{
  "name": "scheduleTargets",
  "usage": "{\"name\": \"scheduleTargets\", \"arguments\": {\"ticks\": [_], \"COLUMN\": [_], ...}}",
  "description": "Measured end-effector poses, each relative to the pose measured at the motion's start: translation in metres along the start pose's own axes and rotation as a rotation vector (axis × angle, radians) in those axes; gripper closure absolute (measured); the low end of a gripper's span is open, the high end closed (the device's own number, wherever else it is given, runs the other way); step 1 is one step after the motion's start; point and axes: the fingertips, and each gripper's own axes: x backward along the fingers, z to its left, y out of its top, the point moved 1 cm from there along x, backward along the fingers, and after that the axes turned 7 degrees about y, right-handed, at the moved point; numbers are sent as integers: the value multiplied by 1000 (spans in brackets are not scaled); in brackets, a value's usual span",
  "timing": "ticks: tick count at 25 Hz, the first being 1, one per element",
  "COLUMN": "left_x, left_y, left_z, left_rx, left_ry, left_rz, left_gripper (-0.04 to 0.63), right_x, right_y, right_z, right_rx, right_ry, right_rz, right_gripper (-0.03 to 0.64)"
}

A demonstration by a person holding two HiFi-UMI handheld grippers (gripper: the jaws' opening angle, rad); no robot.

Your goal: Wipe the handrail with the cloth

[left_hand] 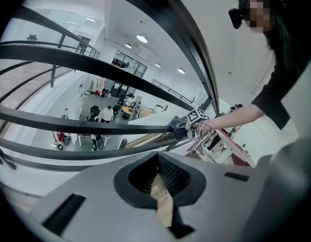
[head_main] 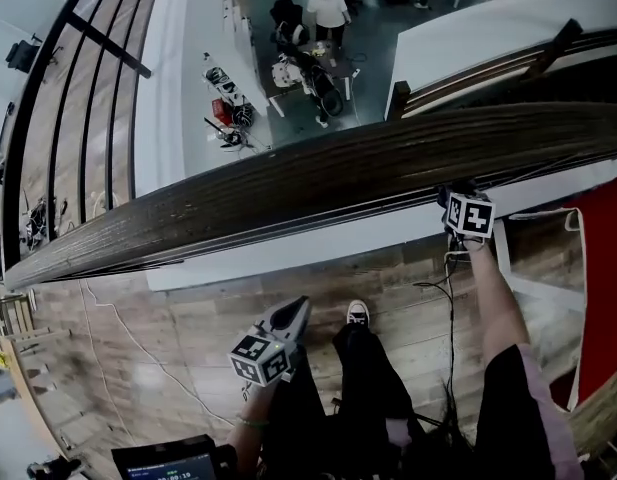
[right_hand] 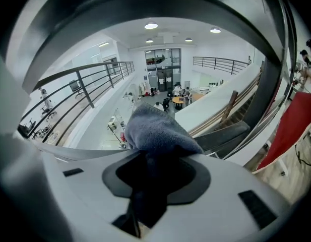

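Cloth (right_hand: 158, 132): clamped in the jaws of my right gripper (head_main: 460, 200) at the near edge of the handrail (head_main: 288, 193), whose long axis runs off leftward; left gripper (head_main: 288, 318), jaws together, empty, hangs below the handrail

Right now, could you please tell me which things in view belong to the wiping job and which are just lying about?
Job in hand: wooden handrail; cloth, clamped in the right gripper at the rail.

Lying about: left gripper, shut on nothing, hanging low; red panel; floor cable; carts and people on the floor below.
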Motion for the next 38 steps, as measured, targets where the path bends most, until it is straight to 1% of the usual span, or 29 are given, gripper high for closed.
{"name": "scheduleTargets", "arguments": {"ticks": [4,8,10,12,15,17,20,26,30,33,35,38], "left_x": [-2,-2,3,10,21,30,49,100,143,186,213,249], "left_y": [6,8,9,11,10,8,11,15,4,-3,-12,-30], "left_z": [0,-2,-4,-4,5,12,16,31,42,53,64,76], "left_rx": [-1,7,7,11,26,37,57,78,81,88,78,76], "left_ry": [13,28,34,40,55,68,75,100,109,102,108,108], "left_rz": [-1,-7,-10,-18,-31,-39,-67,-113,-131,-147,-147,-168], "left_gripper": [594,594,594,594,594,594,594,594,594,594,594,594], "right_x": [5,9,17,28,41,50,74,124,156,189,206,226], "right_y": [7,3,-1,-6,-20,-32,-42,-49,-60,-69,-88,-135], "right_z": [-39,-68,-72,-68,-49,-30,4,88,154,216,260,315], "right_rx": [-22,-90,-114,-128,-104,-83,-86,-80,-86,-100,-113,-141], "right_ry": [-36,-86,-93,-70,-39,-27,11,88,149,193,228,275], "right_rz": [2,8,-6,-32,-32,-19,-29,-49,-57,-81,-83,-62], "right_gripper": [508,507,508,508,508,508,508,508,508,508,508,508]}}
